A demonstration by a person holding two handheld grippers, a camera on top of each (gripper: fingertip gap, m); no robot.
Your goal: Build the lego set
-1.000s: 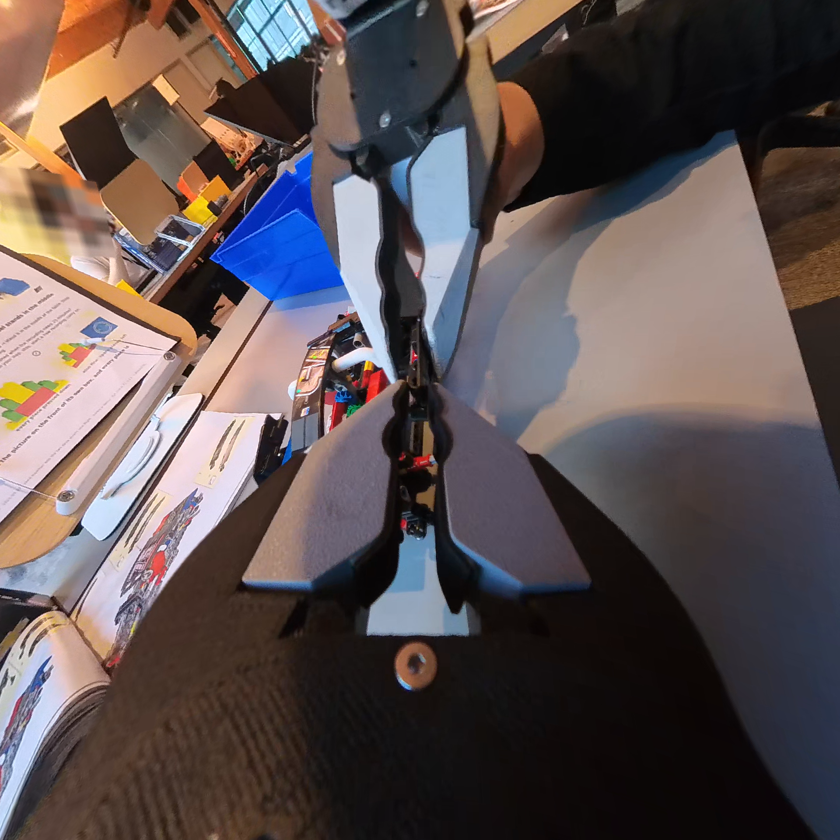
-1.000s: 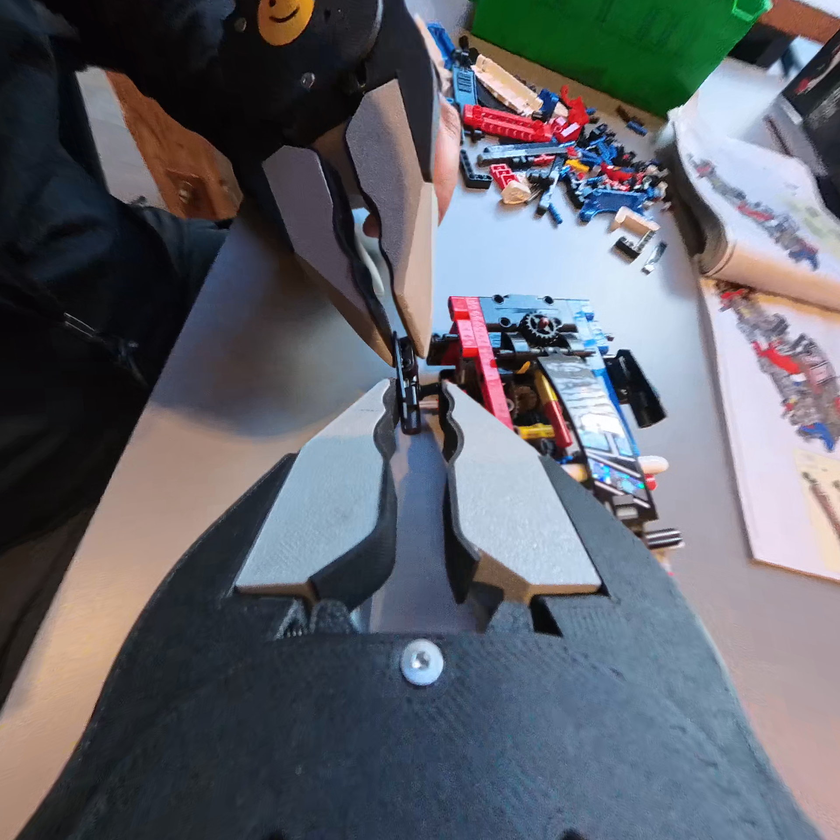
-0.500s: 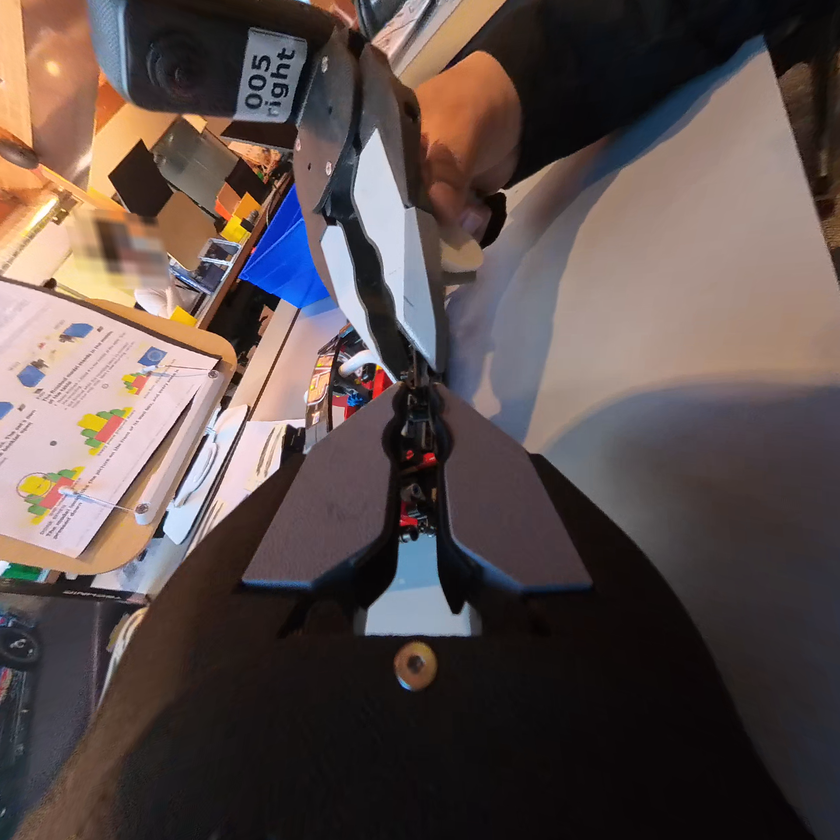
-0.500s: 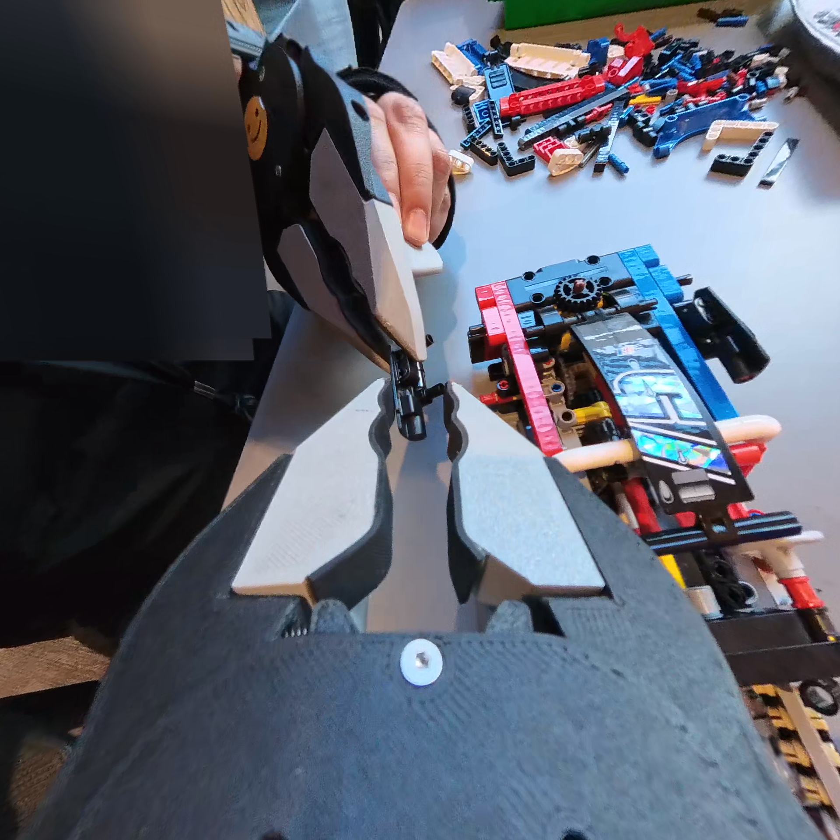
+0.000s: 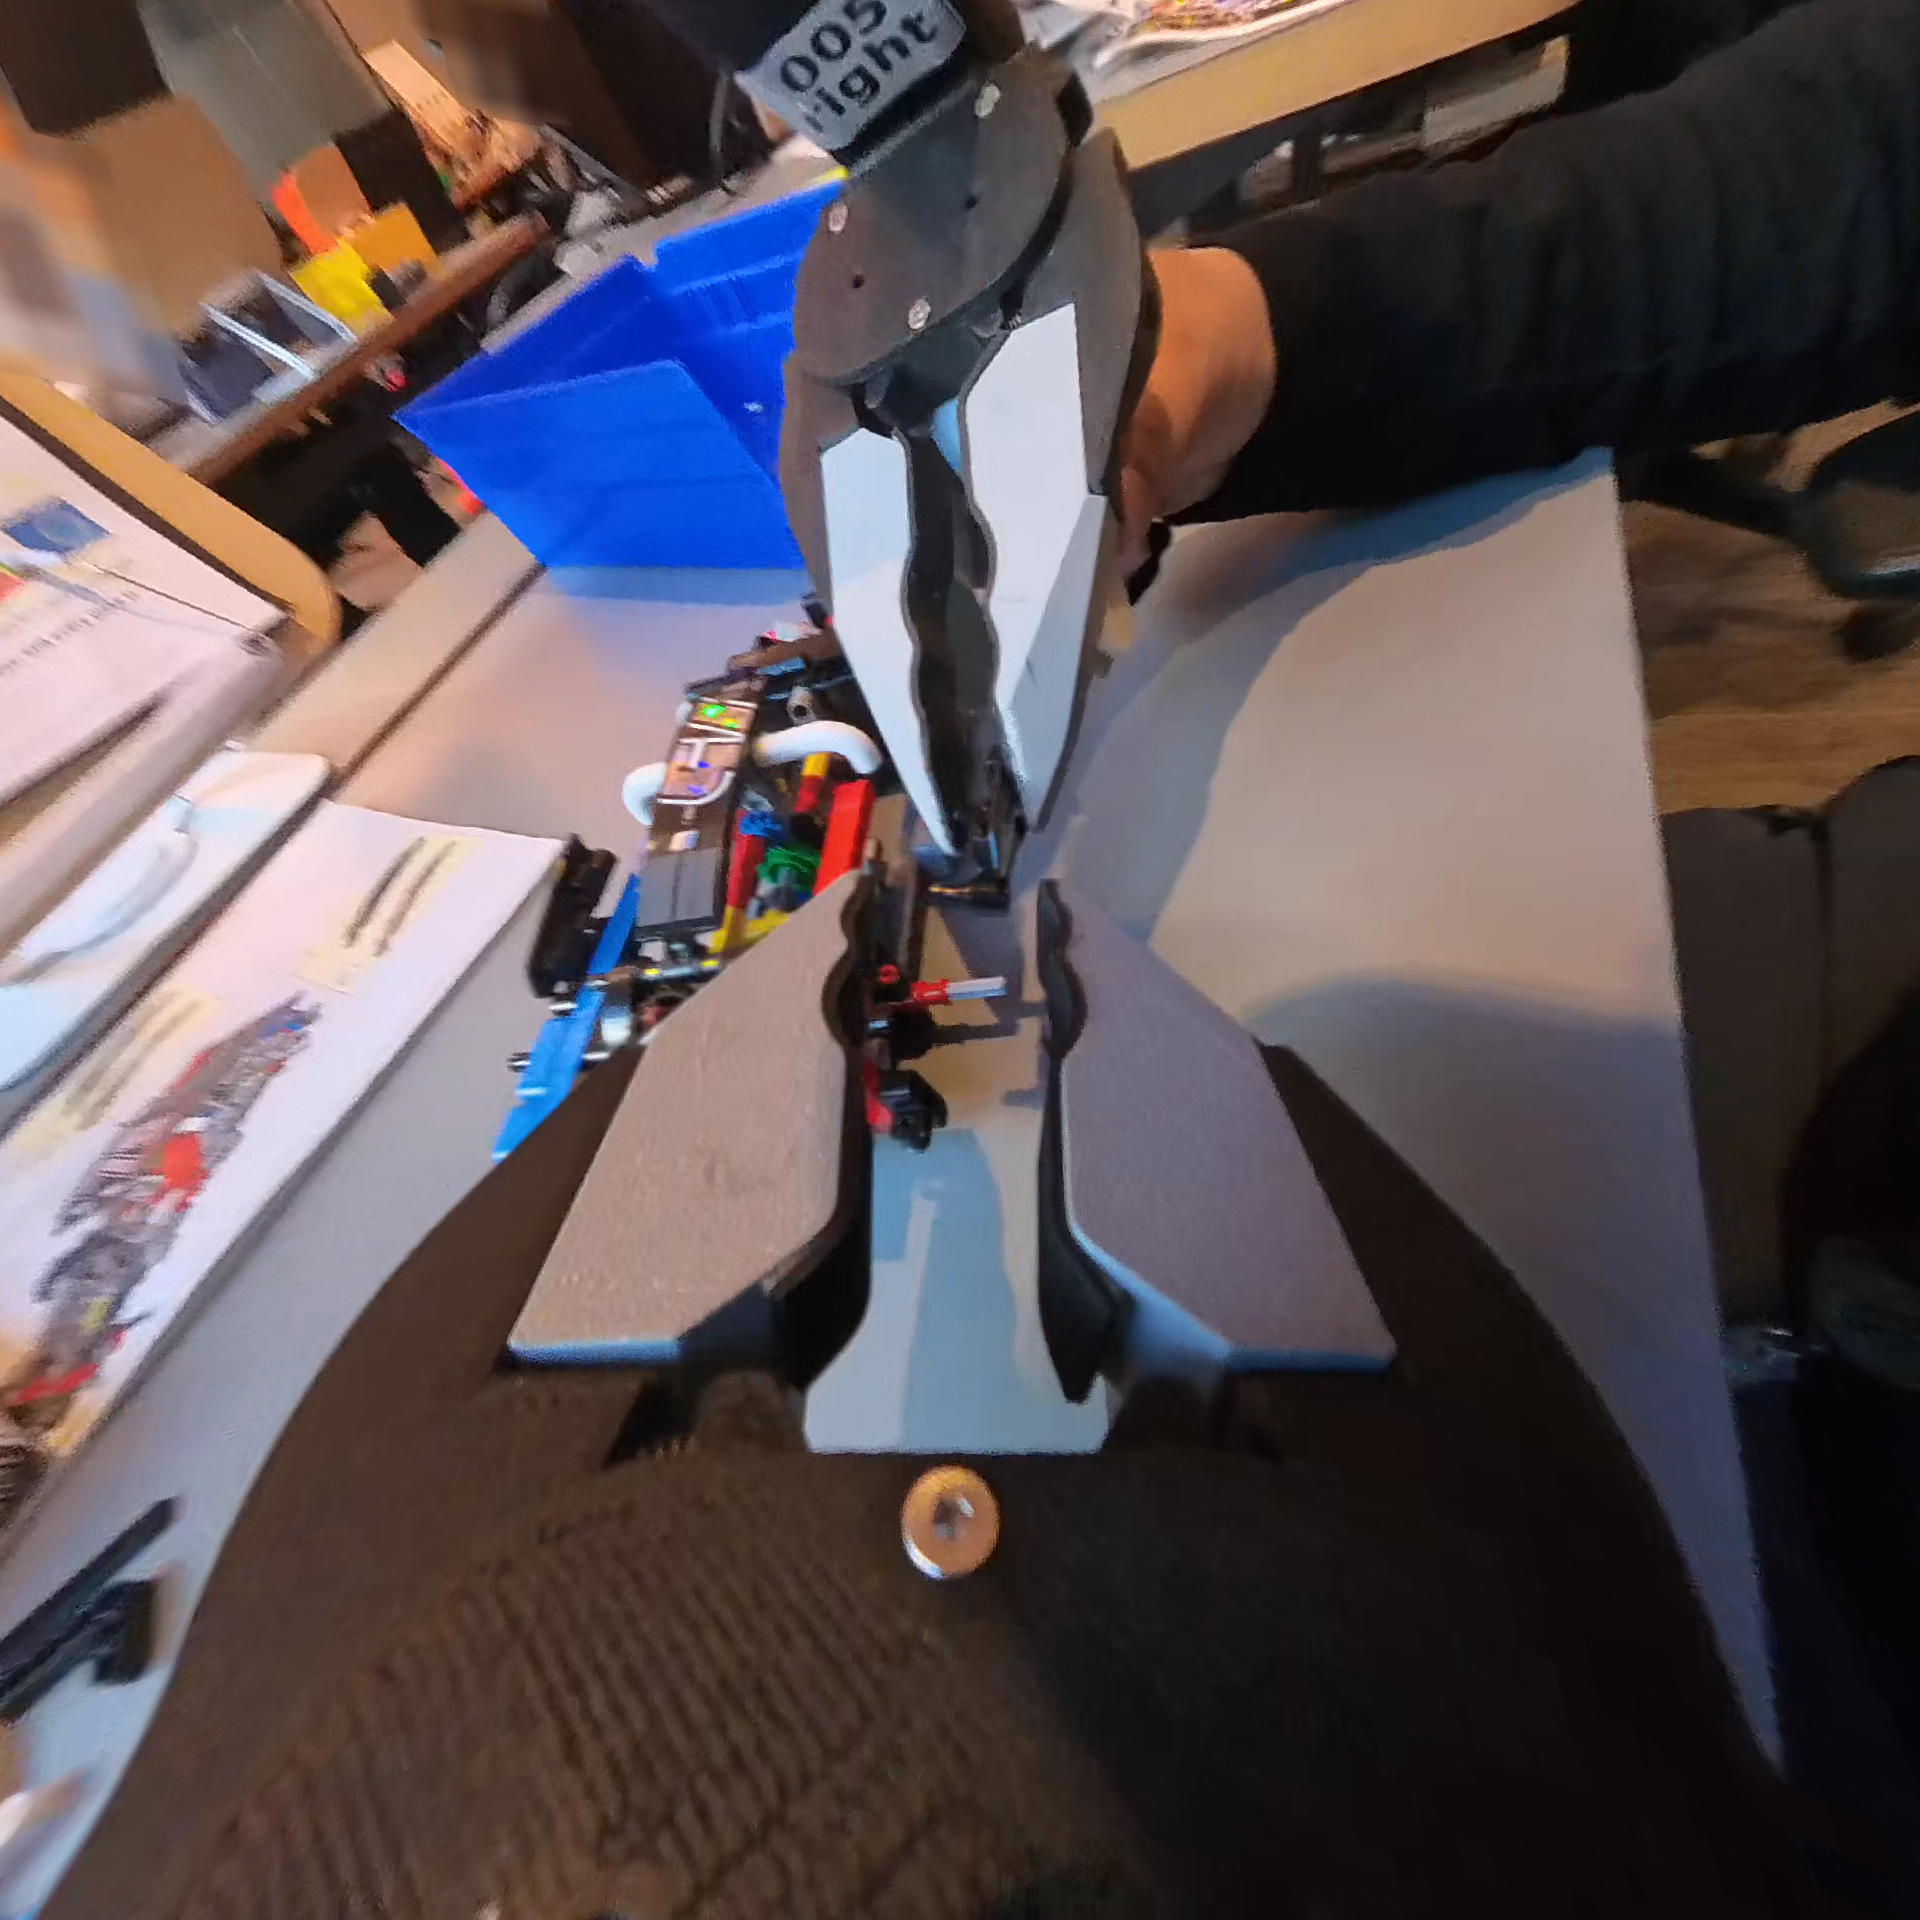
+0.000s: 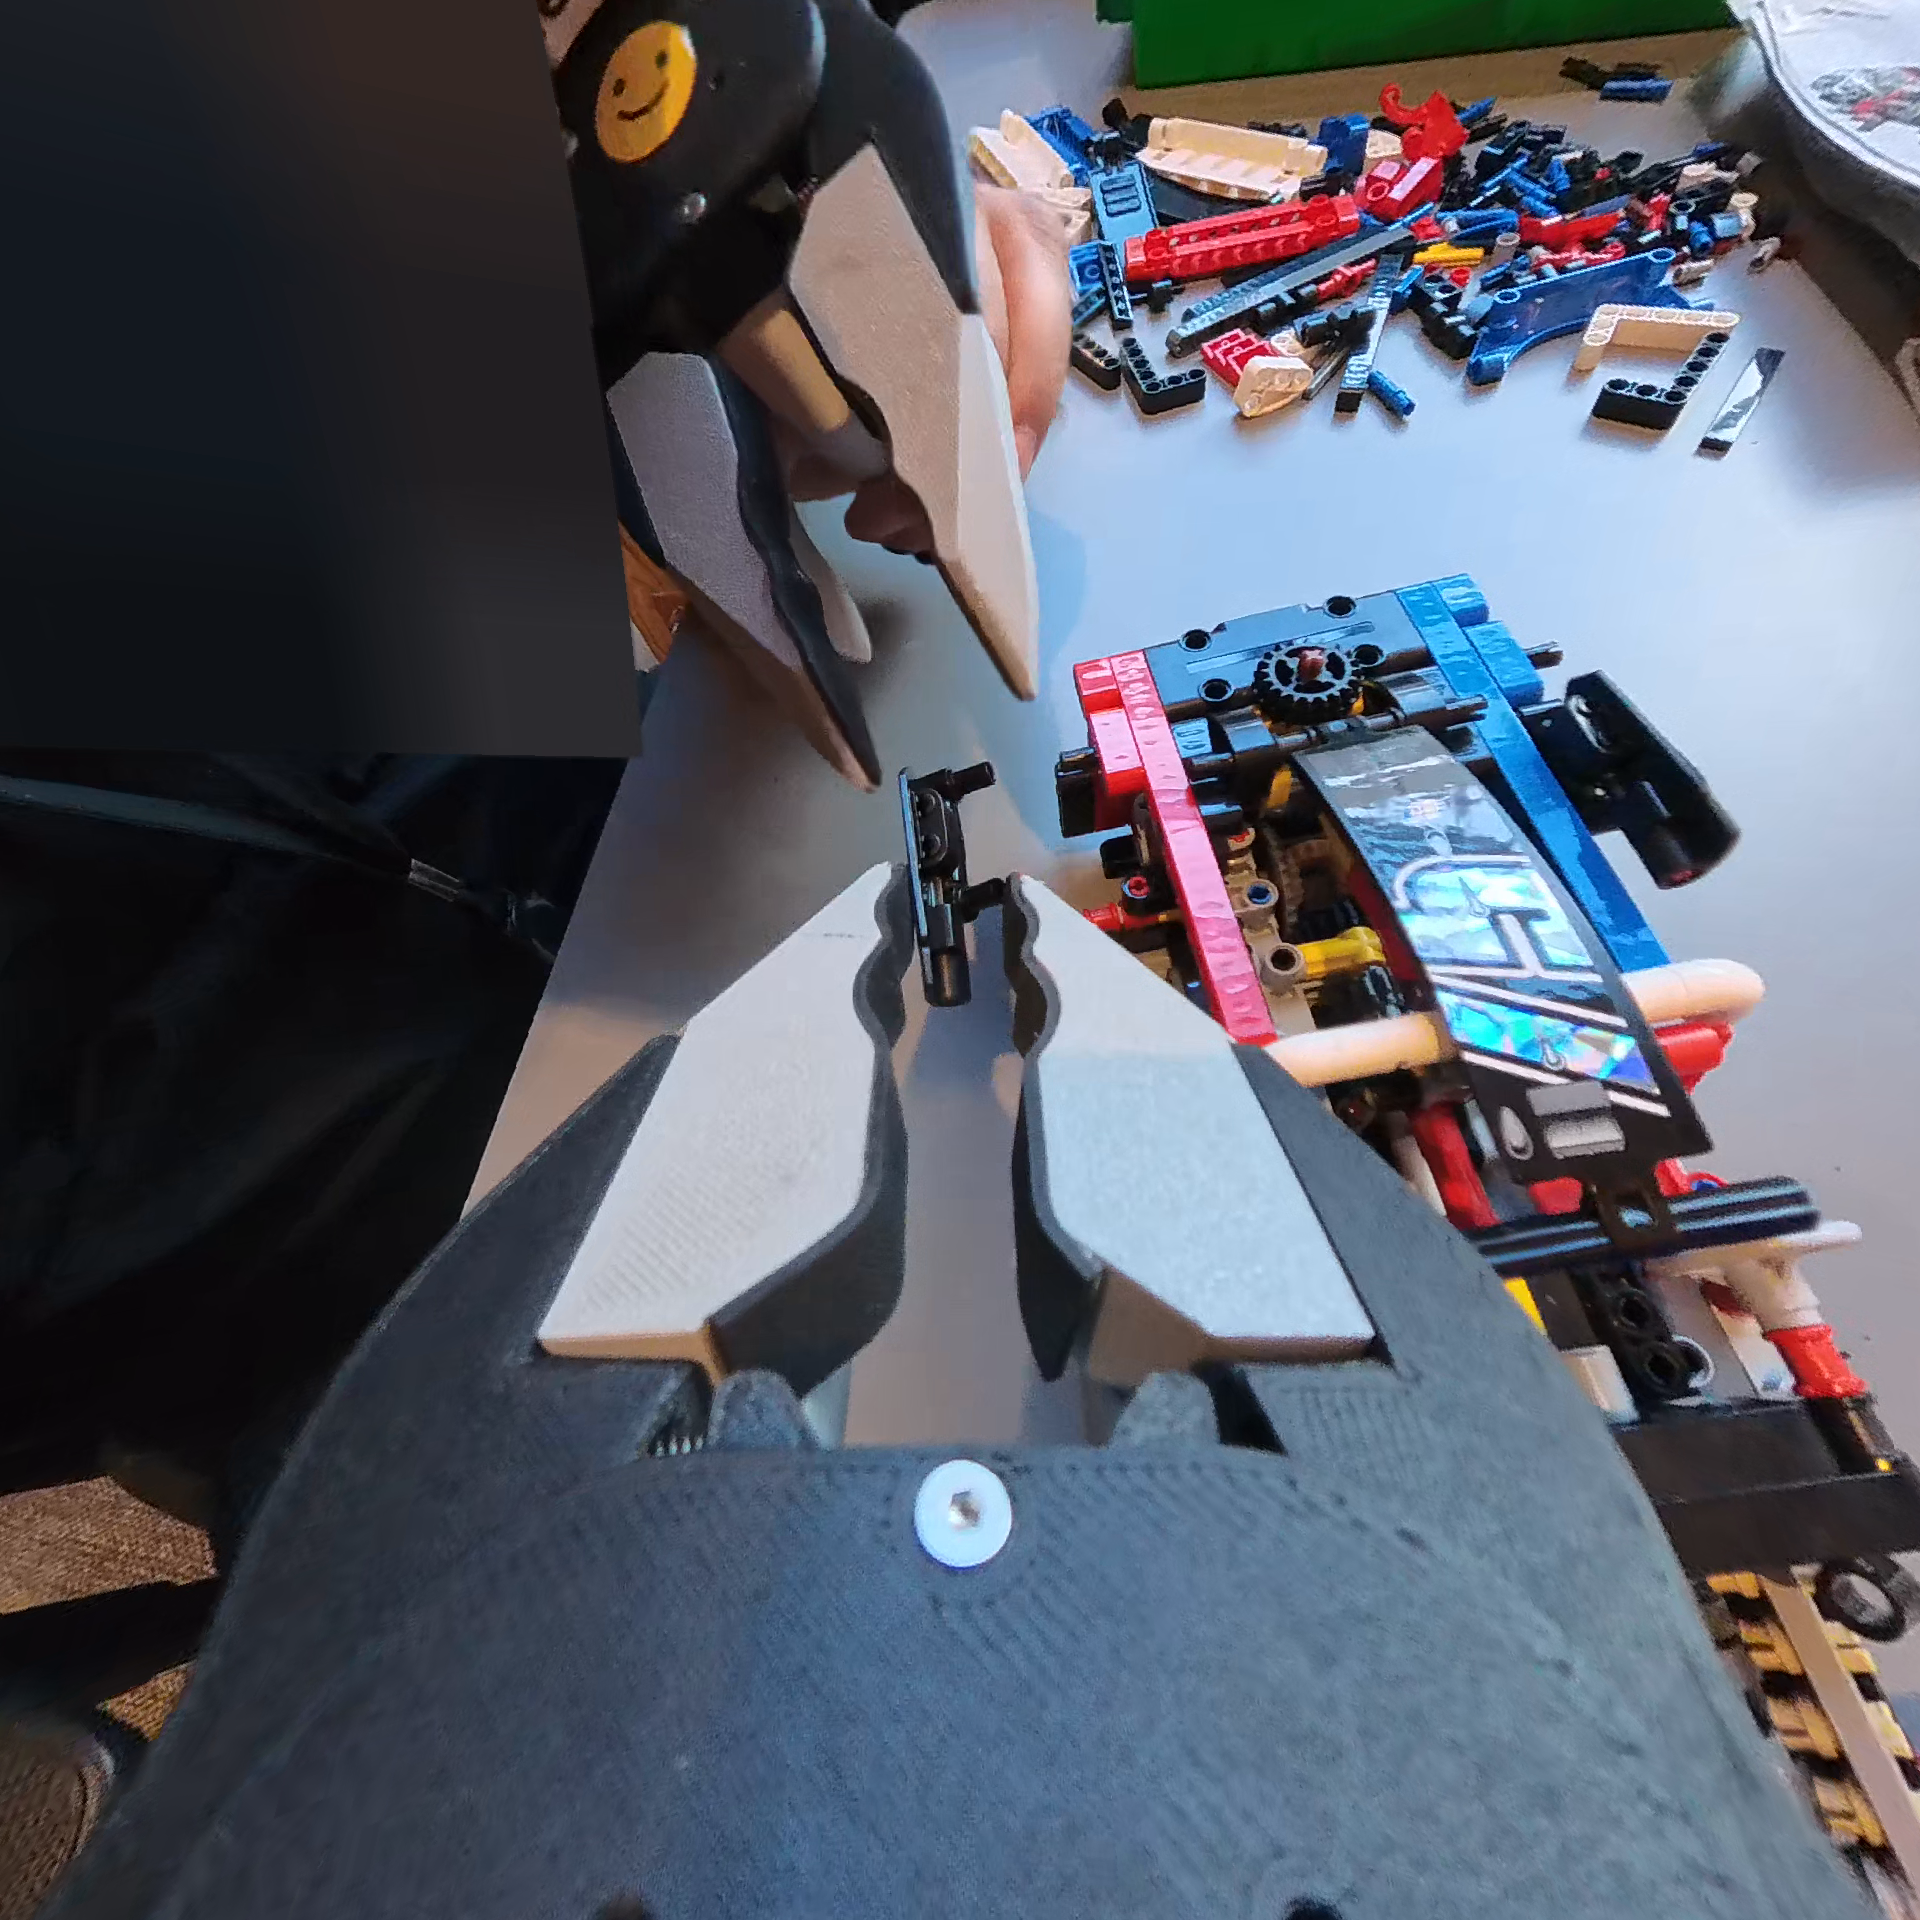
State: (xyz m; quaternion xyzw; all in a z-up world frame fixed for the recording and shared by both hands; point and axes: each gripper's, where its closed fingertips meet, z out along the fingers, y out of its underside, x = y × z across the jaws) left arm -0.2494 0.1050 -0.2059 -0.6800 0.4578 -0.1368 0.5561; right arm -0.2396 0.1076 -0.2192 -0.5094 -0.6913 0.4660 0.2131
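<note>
A small black pin connector piece point(image 6: 938, 883) stands upright between my right gripper's point(image 6: 951, 891) fingertips, which are shut on it above the grey table point(image 6: 1351, 499). My left gripper point(image 6: 940, 727) hangs open just beyond the piece, apart from it. In the left wrist view my left gripper point(image 5: 951, 914) is open and empty, and the right gripper point(image 5: 977, 847) points down in front of it with the black piece point(image 5: 971, 878) at its tips. The part-built car model point(image 6: 1403, 914) in red, blue and black lies to the right; it also shows in the left wrist view point(image 5: 727, 862).
A pile of loose pieces point(image 6: 1403, 239) lies at the back of the table before a green bin point(image 6: 1351, 31). A blue bin point(image 5: 623, 436) and an open instruction booklet point(image 5: 208, 1039) are left of the model. The table edge point(image 6: 582, 935) runs close on the left. The tips of both grippers are at nearly the same place.
My left gripper has opened, let go of the black piece and drawn back a little. My right gripper has closed on the piece and now holds it alone.
</note>
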